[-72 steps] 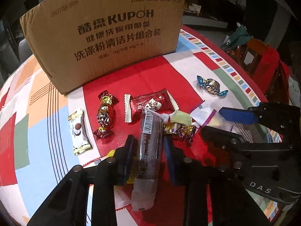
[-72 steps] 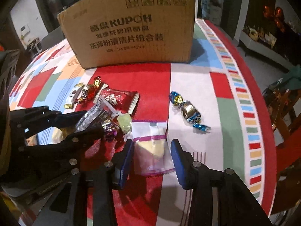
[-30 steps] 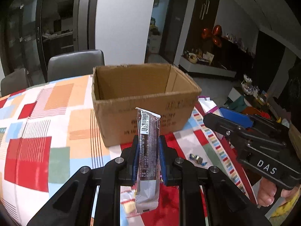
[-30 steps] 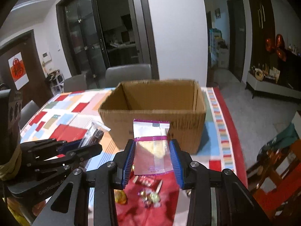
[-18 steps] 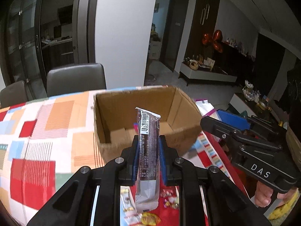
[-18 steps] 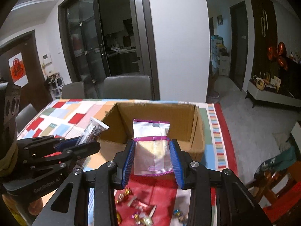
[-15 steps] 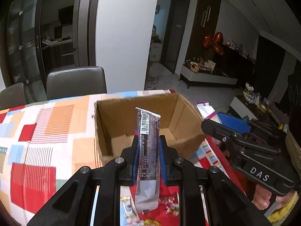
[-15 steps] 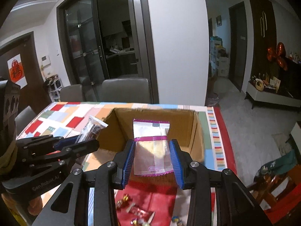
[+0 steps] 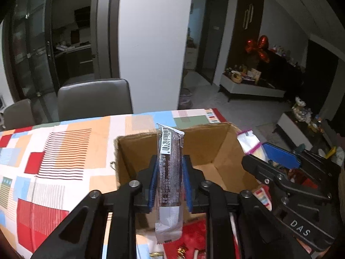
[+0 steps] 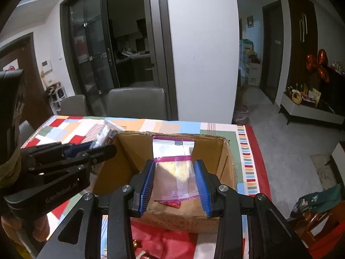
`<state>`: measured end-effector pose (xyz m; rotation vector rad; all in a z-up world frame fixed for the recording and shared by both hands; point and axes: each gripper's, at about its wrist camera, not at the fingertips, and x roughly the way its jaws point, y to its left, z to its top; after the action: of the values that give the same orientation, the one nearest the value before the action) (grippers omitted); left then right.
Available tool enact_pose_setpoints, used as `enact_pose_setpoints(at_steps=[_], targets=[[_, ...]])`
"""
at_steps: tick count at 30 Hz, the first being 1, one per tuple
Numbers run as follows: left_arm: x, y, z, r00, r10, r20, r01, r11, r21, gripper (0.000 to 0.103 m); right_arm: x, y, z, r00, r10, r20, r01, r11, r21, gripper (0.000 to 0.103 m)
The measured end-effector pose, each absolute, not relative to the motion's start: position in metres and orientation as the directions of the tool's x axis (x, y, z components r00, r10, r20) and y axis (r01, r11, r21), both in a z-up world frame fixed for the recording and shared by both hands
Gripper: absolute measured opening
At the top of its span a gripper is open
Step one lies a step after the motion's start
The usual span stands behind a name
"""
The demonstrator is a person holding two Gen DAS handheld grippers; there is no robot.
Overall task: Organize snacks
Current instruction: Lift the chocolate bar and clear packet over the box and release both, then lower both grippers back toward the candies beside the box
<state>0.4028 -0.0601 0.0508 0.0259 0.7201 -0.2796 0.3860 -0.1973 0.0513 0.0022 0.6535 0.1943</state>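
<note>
My left gripper [image 9: 169, 181] is shut on a long brown snack bar [image 9: 169, 177] with a barcode at its top, held upright over the near edge of the open cardboard box [image 9: 217, 151]. My right gripper [image 10: 174, 182] is shut on a clear packet with a purple band [image 10: 175, 170], held above the open box [image 10: 226, 172]. A red wrapper [image 10: 171, 204] lies on the box floor. The left gripper with its bar also shows in the right wrist view [image 10: 101, 147]; the right gripper and packet show in the left wrist view [image 9: 256, 151].
The box stands on a table with a colourful patchwork cloth [image 9: 54, 151]. Loose candies [image 9: 181, 249] lie on the red patch in front of the box. Grey chairs [image 10: 137, 102] stand behind the table. A red chair with green cloth [image 10: 319, 202] is to the right.
Both grippers have risen from the table with their snacks and moved forward over the open box. The box interior has come into view below the fingers.
</note>
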Motion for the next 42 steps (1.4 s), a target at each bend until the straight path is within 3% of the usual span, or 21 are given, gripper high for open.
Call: enact_pose_setpoints(at_steps=[2, 7, 18, 42], targets=[[0.403, -0.058, 0.053, 0.730, -0.223, -0.646, 0.243, 0.968, -0.060, 0.039, 0.389, -0.201, 0.049, 0.770, 0.174, -0.614, -0.169, 0.983, 0.066, 0.049], [0.384, -0.055, 0.055, 0.755, -0.196, -0.626, 0.229, 0.973, -0.029, 0.049, 0.381, -0.206, 0.049, 0.772, 0.175, -0.611, -0.162, 0.984, 0.077, 0.051], [0.325, -0.043, 0.046, 0.722, -0.213, -0.658, 0.249, 0.968, -0.041, 0.049, 0.334, -0.209, 0.039, 0.732, 0.242, -0.637, -0.227, 0.968, 0.108, 0.051], [0.302, -0.025, -0.050, 0.495, -0.186, -0.848, 0.239, 0.968, -0.073, 0.049, 0.317, -0.177, -0.053, 0.415, 0.225, -0.882, -0.358, 0.931, 0.069, 0.051]])
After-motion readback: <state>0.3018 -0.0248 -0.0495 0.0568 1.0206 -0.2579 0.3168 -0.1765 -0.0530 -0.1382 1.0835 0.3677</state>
